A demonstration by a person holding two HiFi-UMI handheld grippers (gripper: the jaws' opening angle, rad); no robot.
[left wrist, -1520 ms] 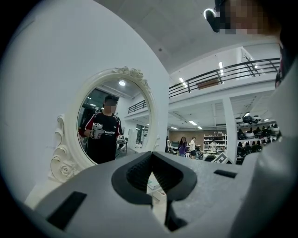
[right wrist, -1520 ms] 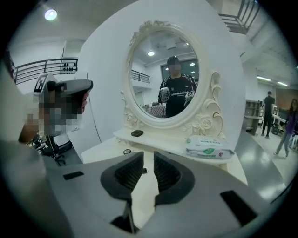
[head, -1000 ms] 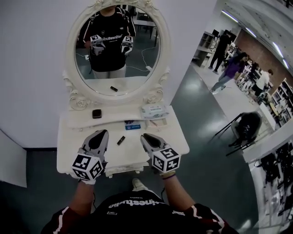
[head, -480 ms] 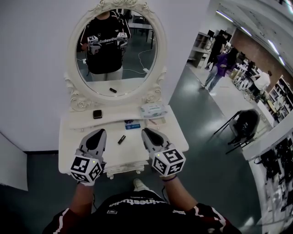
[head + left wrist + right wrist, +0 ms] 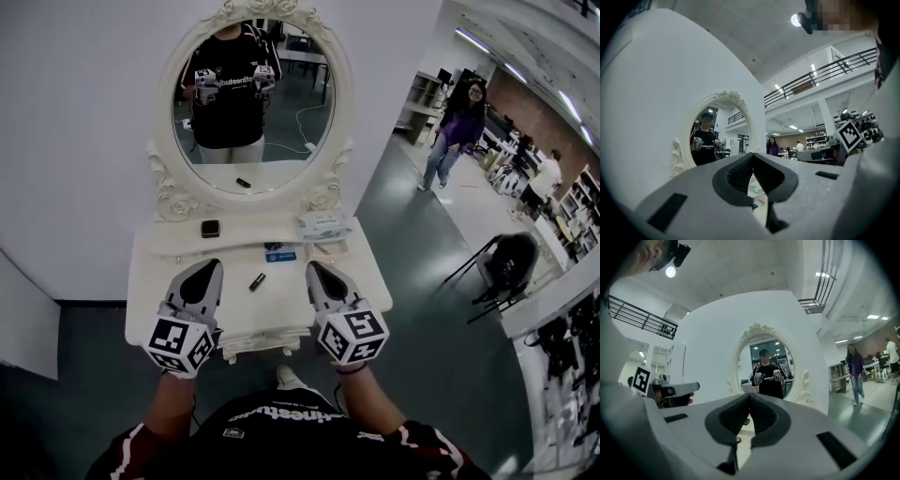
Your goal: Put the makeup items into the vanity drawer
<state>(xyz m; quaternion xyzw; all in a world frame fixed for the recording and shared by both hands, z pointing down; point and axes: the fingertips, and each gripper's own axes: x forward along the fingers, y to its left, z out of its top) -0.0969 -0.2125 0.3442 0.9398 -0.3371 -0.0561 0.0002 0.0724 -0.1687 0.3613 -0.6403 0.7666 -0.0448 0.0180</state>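
- My left gripper (image 5: 207, 269) hangs over the left half of the vanity top (image 5: 155, 281), its jaws pressed together on nothing. If I reach for an item like this, the closed tips will only shove it, so I have to spread them first.
- The dark compact (image 5: 210, 228) sits on the raised shelf below the mirror (image 5: 253, 94), just beyond my left tips. It is flat and low. I judge that a pinch from above could slip off it or push it back against the frame.
- The small dark tube (image 5: 257, 281), a lipstick by its look, lies on the top between my two grippers, apart from both. It is probably round, so a careless nudge could roll it toward the front edge and the floor.
- The drawer (image 5: 261, 342) under the front edge looks closed, and I cannot make out a handle. Nothing goes in until it is open. A hard tug may shake the loose things above.
- The blue flat piece (image 5: 280, 255) lies near the shelf with a smaller dark bit (image 5: 273, 247) just behind it. It is thin and flush to the top, so my jaws may skate over it or catch both pieces at once.
- My right gripper (image 5: 317, 271) is over the right half of the top. Its jaws have just been closing and now meet with nothing between them, so it has the same shoving risk as the left.
- The tissue pack (image 5: 324, 225) rests on the shelf just past my right tips. It is soft and I could drag it along by mistake.
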